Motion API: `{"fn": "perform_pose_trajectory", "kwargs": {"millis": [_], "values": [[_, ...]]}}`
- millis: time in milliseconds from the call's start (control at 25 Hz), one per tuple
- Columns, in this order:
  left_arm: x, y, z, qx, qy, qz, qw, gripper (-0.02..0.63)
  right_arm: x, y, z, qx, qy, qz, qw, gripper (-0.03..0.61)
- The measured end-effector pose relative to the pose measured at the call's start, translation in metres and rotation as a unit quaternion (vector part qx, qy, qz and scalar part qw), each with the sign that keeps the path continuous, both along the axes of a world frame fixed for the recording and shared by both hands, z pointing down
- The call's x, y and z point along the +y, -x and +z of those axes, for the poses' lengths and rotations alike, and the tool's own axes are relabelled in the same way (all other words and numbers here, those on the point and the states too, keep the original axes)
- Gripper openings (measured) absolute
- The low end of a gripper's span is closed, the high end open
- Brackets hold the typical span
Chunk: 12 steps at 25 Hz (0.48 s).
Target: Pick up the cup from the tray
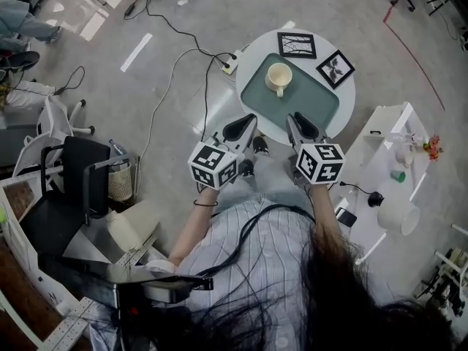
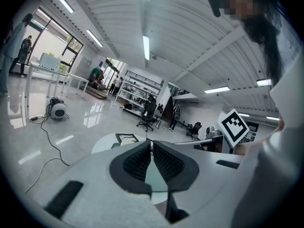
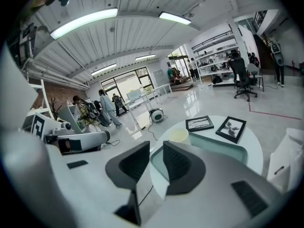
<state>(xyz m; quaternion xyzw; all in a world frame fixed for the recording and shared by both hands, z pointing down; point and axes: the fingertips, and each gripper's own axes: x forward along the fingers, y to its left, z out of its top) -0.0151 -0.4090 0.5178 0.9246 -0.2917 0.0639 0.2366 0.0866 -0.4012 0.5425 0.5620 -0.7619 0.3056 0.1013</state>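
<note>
1. The task stands at its very start. The cup (image 1: 278, 77) sits upright and untouched on the green tray (image 1: 311, 97), toward the tray's upper left end in the head view. The tray lies on a round white table (image 1: 252, 53) in the upper middle of the frame, with two picture frames (image 1: 297, 45) beyond it.
2. The left hand-held gripper (image 1: 241, 126) hovers at the table's lower edge, short of the tray. Its jaws are pressed nearly together with nothing between them.
3. The right hand-held gripper (image 1: 301, 126) hovers beside it, also at the table's lower edge. Its jaws are drawn close and empty. In the right gripper view the cup shows just above the jaw tips, well beyond them.
4. By my reading, the step in hand is the reach toward the cup.
5. The next move likely calls for spreading one pair of jaws wide enough for the cup's wall or handle. That gripper would then pass forward over the tray's rim and close before lifting straight up.
</note>
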Motion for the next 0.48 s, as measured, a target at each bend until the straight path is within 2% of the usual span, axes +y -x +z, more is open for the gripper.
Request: {"fn": "perform_pose_trajectory", "kwargs": {"millis": [80,320,480], "values": [[-0.011,-0.001,0.005,-0.004,0.002,-0.004,1.0000,0.014,-0.016,-0.002,0.010,0.001,0.007,-0.003,1.000,0.079],[-0.035,-0.010,0.026,-0.025,0.014,-0.005,0.9996,0.014,-0.053,-0.006,0.044,0.005,0.034,-0.026,0.999,0.235],[-0.055,-0.012,0.032,-0.035,0.020,-0.011,0.9991,0.014,-0.075,-0.006,0.073,0.033,0.054,-0.036,0.997,0.346]]}}
